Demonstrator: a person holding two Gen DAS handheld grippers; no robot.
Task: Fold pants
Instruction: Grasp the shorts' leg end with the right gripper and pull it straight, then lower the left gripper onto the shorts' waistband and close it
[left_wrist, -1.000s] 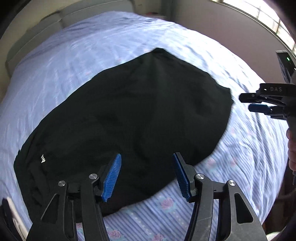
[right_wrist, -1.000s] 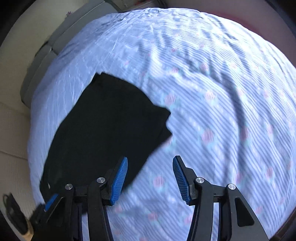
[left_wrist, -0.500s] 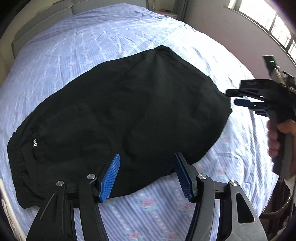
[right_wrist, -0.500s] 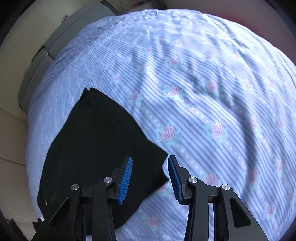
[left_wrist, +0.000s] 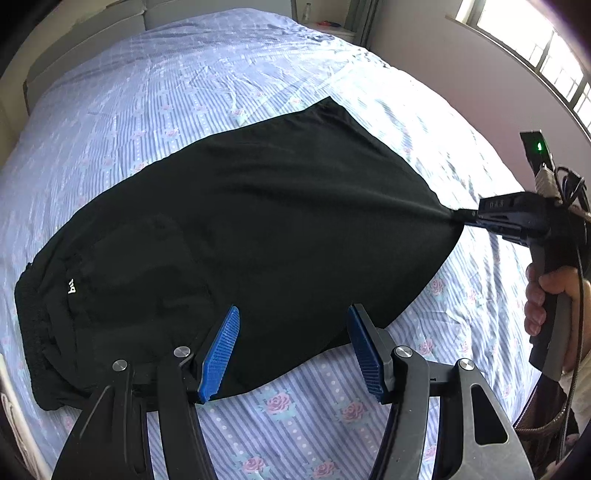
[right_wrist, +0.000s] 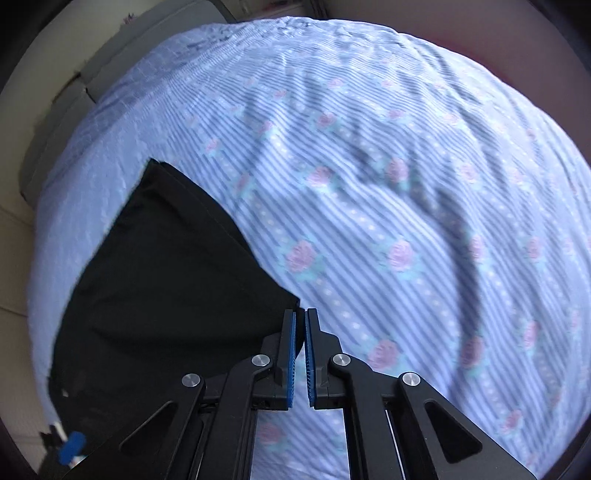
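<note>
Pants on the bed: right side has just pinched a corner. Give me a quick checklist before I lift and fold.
1. Right hand-held gripper shut on the corner of the black pants: ok; the left wrist view shows cloth pulled to a point at its tip.
2. Depth of that pinch: cannot tell; only the corner's very tip meets the pads.
3. Left hand-held gripper gripping the near edge: not ok; its jaws are open above the cloth.
4. Pants lying flat: ok; a few soft creases.
5. Striped floral bedsheet beyond the pants free for the fold: ok.
6. Waistband end free: cannot tell; bunched at the frame edge.
</note>
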